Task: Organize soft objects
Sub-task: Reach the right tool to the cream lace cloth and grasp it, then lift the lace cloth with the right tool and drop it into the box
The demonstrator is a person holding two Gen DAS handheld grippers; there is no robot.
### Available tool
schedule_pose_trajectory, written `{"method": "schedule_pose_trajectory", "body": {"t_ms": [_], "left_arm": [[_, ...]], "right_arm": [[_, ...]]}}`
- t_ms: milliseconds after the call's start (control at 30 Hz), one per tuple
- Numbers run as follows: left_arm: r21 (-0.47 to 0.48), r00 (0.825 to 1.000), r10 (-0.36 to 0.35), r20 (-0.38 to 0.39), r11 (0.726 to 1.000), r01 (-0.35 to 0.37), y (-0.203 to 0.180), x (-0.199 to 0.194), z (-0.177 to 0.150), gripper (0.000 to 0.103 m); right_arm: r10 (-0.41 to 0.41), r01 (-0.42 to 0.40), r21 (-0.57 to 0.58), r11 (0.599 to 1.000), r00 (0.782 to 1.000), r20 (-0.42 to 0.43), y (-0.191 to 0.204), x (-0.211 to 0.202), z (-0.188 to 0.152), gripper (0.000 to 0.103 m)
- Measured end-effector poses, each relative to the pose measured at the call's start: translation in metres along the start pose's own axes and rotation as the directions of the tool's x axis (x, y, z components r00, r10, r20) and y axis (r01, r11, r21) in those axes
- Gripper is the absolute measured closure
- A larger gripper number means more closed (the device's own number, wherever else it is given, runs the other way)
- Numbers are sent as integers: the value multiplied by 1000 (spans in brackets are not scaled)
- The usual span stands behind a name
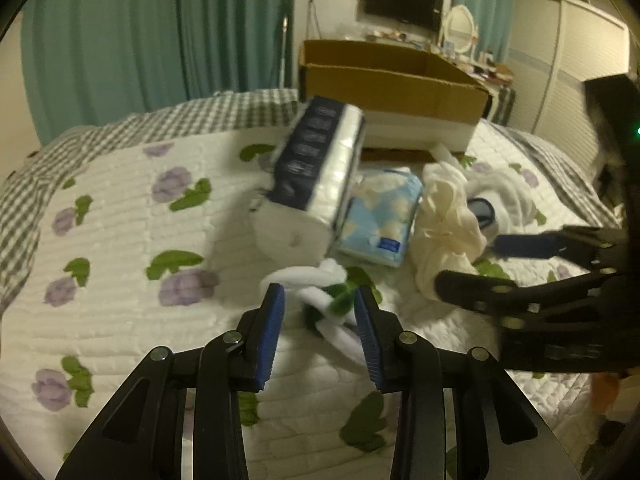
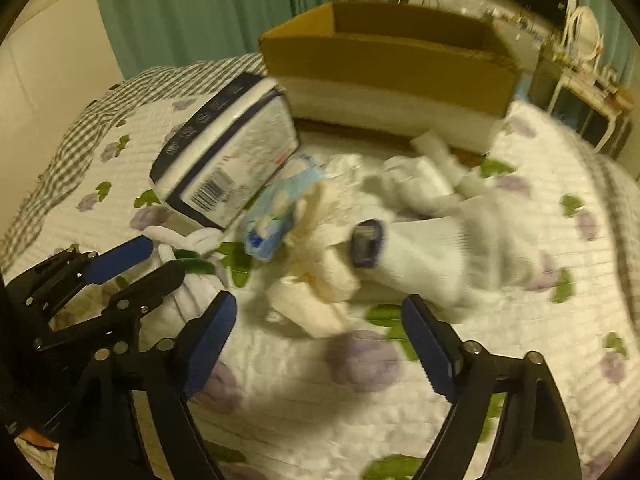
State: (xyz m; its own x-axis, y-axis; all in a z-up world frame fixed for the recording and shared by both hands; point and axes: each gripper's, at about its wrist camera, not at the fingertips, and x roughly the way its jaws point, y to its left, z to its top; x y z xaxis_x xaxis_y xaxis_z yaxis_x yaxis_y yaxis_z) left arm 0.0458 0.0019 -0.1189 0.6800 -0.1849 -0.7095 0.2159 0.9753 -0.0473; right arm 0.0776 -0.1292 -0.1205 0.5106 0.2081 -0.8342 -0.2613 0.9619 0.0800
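Soft things lie on a flowered quilt before a cardboard box [image 1: 394, 80] [image 2: 384, 56]. A navy-and-white tissue pack [image 1: 316, 160] [image 2: 224, 160] leans on a blue tissue packet [image 1: 380, 216] [image 2: 276, 216]. A cream cloth [image 1: 444, 224] [image 2: 316, 280] and white socks [image 2: 440, 248] lie to the right. My left gripper [image 1: 319, 308] is open around a white-and-green cloth [image 1: 324, 292], not pinching it. My right gripper [image 2: 318, 320] is open, just short of the cream cloth; it also shows in the left wrist view [image 1: 476, 260].
The quilt [image 1: 120, 280] covers the bed, with a grey checked blanket [image 1: 48, 168] at its far left edge. Teal curtains [image 1: 140, 32] hang behind. A dresser with a mirror [image 1: 460, 28] and a TV [image 1: 404, 0] stand beyond the box.
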Motion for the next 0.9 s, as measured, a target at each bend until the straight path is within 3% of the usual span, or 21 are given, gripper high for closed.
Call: {"method": "schedule_pose_trajectory", "body": {"t_ms": [67,200,300,567,733,900], "left_arm": [[1,1000,4,5,1000,-4,2,-5,-1,67],[12,1000,13,18,1000,-13,2,-15,0,67],[16,999,10,35,1000,-11,0,-24,2,67],[27,994,-5,113,1000,2,-16,-60,28,67],[67,986,-15,164,998,4,-23,-70,65,67],[97,973,-2,231,995,-21,-28,-69,112,67]], "right_arm": [[4,-4,1,1000,1000,-17,2,11,4,33],[20,-19,18,1000,999,-40,3,28,9,70],[12,-12,22,1000,1000,-25,3,23,7,80],[40,-40,-4,999,988,152,6,-50,13,81],[10,-3,-25,1000,959,284,-7,-99,59,81],[-22,37,-35,999,930,366,-27,-121,107,81]]}}
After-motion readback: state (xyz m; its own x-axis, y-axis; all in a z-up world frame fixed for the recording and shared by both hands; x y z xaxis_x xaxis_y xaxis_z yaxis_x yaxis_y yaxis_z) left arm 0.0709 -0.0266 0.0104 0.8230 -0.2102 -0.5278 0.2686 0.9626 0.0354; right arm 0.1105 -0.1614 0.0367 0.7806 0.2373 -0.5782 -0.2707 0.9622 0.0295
